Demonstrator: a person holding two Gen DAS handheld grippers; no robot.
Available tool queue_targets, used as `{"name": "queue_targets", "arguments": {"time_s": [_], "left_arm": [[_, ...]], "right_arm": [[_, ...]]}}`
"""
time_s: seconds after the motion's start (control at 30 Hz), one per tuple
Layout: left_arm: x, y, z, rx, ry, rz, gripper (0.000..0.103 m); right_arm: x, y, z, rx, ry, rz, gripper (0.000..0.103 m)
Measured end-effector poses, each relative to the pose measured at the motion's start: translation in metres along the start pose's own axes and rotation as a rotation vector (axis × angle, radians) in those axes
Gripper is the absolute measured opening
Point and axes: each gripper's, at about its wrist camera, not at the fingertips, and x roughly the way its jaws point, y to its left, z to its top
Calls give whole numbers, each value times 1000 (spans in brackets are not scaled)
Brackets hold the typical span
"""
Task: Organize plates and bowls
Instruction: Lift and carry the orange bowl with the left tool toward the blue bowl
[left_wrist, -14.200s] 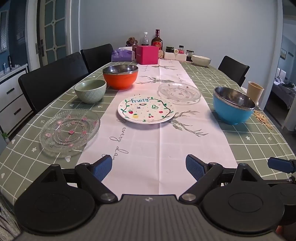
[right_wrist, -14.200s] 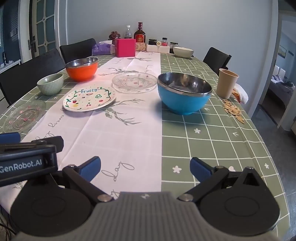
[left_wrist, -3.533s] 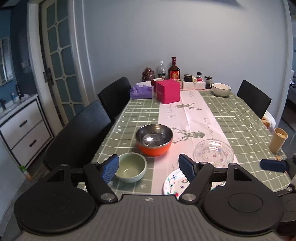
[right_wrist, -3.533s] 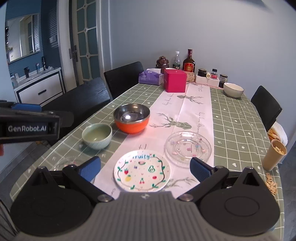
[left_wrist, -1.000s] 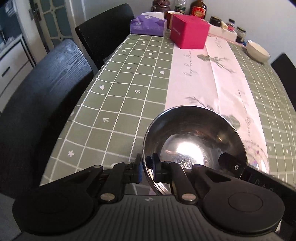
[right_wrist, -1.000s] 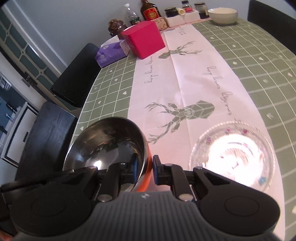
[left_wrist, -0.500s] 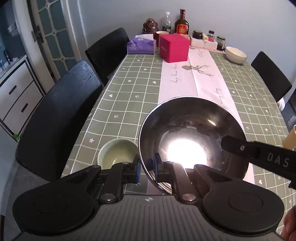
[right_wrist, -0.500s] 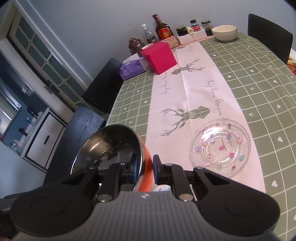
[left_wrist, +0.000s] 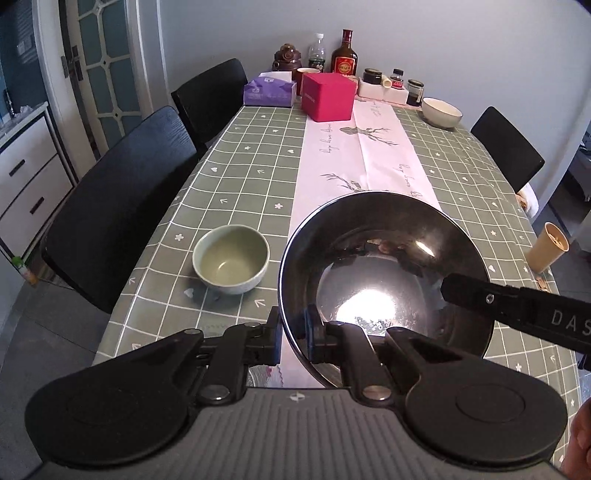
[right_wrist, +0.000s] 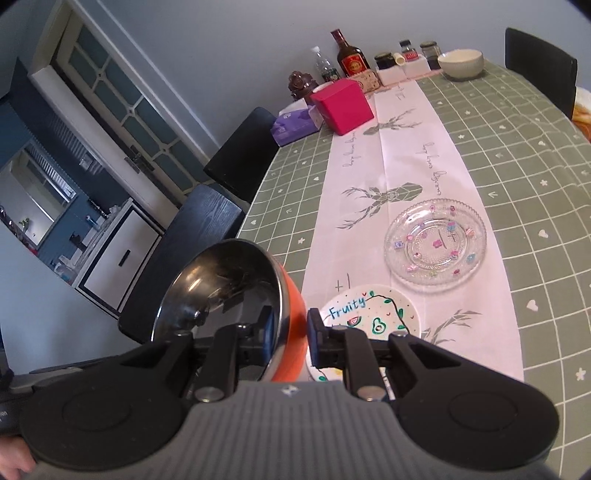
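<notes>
Both grippers hold the orange steel-lined bowl in the air above the table. My left gripper is shut on its near left rim. My right gripper is shut on its right rim; the orange wall shows between the pads. A small green bowl sits on the table to the left. The white "Fruity" plate and a clear glass plate lie on the pink runner. The blue bowl is out of view.
A pink box, purple tissue box, bottles and jars and a white bowl stand at the far end. A paper cup is at the right edge. Black chairs line the left side.
Both grippers have closed on the orange bowl's rim and lifted it off the table. It has risen higher over the last second, and the green bowl has come into view below.
</notes>
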Motion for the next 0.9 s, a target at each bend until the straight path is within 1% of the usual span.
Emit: {"name": "queue_targets", "arguments": {"time_s": [0.07, 0.17, 0.27, 0.33, 0.43, 0.53, 0.63, 0.73, 0.8, 0.9], "left_arm": [[-6, -1, -8, -8, -14, 6, 14], [-16, -2, -23, 7, -39, 24, 14], [-24, -2, -40, 14, -53, 26, 14], [-27, -3, -51, 20, -51, 31, 16], [-32, -8, -69, 37, -65, 72, 18], [-35, -9, -84, 39, -52, 70, 17], [-35, -12, -94, 68, -42, 61, 17], [-32, -18, -103, 99, -33, 81, 17], [-29, -21, -111, 104, -28, 98, 17], [-24, -19, -122, 92, -8, 96, 19]], "right_arm": [[-8, 1, -7, 0, -14, 1, 17], [-16, -1, -18, 19, -14, 15, 17], [-26, -3, -33, 28, -19, 30, 17], [-33, 1, -47, -3, -43, 19, 17], [-42, 0, -68, -2, -52, 27, 17], [-46, -11, -84, 52, -40, 60, 17], [-53, -21, -102, 86, -49, 75, 18], [-54, -32, -115, 129, -35, 86, 18], [-51, -37, -120, 138, -10, 89, 18], [-47, -39, -124, 131, 10, 86, 18]]}}
